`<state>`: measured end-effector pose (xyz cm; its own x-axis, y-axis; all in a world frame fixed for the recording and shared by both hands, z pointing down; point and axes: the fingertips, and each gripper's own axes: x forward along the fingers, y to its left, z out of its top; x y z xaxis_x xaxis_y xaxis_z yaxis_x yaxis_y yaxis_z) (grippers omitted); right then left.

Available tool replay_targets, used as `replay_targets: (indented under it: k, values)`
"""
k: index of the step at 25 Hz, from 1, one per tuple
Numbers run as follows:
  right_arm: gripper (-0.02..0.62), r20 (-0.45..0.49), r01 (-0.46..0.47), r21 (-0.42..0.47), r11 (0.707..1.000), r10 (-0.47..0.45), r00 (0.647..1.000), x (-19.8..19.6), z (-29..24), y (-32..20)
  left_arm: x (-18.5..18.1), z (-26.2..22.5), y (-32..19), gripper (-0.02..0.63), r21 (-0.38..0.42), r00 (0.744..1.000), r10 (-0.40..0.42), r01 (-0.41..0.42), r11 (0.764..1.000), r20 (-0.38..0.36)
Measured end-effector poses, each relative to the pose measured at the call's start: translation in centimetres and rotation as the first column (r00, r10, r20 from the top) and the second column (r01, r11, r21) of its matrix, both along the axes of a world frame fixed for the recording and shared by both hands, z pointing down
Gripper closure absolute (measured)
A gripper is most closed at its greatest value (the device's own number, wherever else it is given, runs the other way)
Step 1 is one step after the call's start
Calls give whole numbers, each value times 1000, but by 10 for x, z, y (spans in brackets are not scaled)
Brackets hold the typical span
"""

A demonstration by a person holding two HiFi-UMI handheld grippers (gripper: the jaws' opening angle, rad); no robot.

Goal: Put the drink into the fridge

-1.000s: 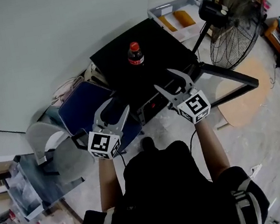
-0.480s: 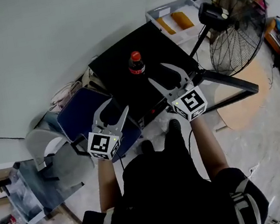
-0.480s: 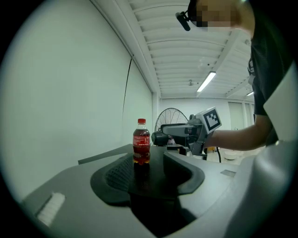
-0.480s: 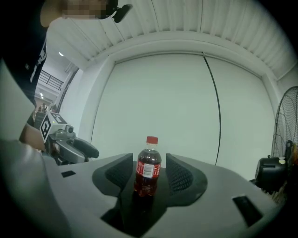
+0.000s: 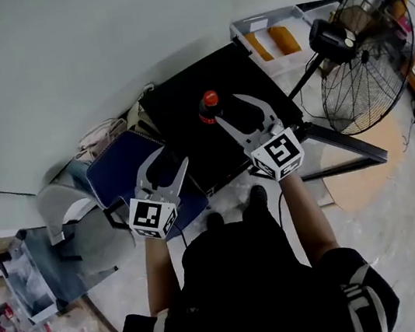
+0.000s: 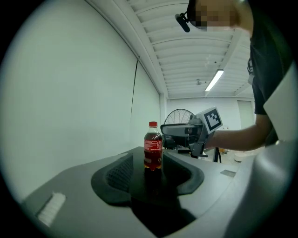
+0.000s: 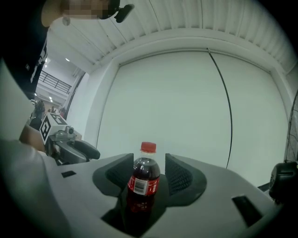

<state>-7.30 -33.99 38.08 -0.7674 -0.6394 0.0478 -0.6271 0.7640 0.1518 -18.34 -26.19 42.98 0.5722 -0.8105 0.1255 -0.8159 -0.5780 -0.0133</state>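
The drink, a cola bottle [image 5: 208,107] with a red cap, stands upright on a black top [image 5: 176,95]. My right gripper [image 5: 230,109] reaches over that top. Its jaws are closing, and its fingertips are level with the bottle and just right of it. In the right gripper view the bottle [image 7: 141,182] stands between the right gripper's [image 7: 148,179] two pads, which do not press on it. My left gripper [image 5: 166,165] hangs open and empty nearer to me, short of the top's edge. From the left gripper [image 6: 150,180] view the bottle [image 6: 152,151] stands well ahead.
A black standing fan [image 5: 367,36] is at the right, on a black frame [image 5: 346,147]. A white tray [image 5: 277,53] with orange items lies behind the top. A blue seat [image 5: 121,166] and a clear box [image 5: 23,279] stand at the left. A round wooden board [image 5: 367,178] lies on the floor.
My right gripper has moved forward and left up to the bottle, and its jaws have narrowed a little. The left gripper has hardly moved.
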Motion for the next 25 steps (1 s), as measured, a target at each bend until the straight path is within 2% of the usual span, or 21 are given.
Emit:
replay_targets:
  k: [10, 15, 25]
  values:
    - [387, -19, 98, -6, 995, -99, 995, -24, -4, -13, -16, -2, -9, 408, -5, 996, -92, 91, 996, -12]
    - [426, 8, 144, -61, 988, -143, 990, -32, -4, -16, -22, -3, -9, 414, 4, 992, -122, 122, 992, -17]
    - [456, 57, 166, -123, 978, -160, 985, -31, -5, -19, -27, -4, -10, 423, 9, 989, -146, 147, 989, -19]
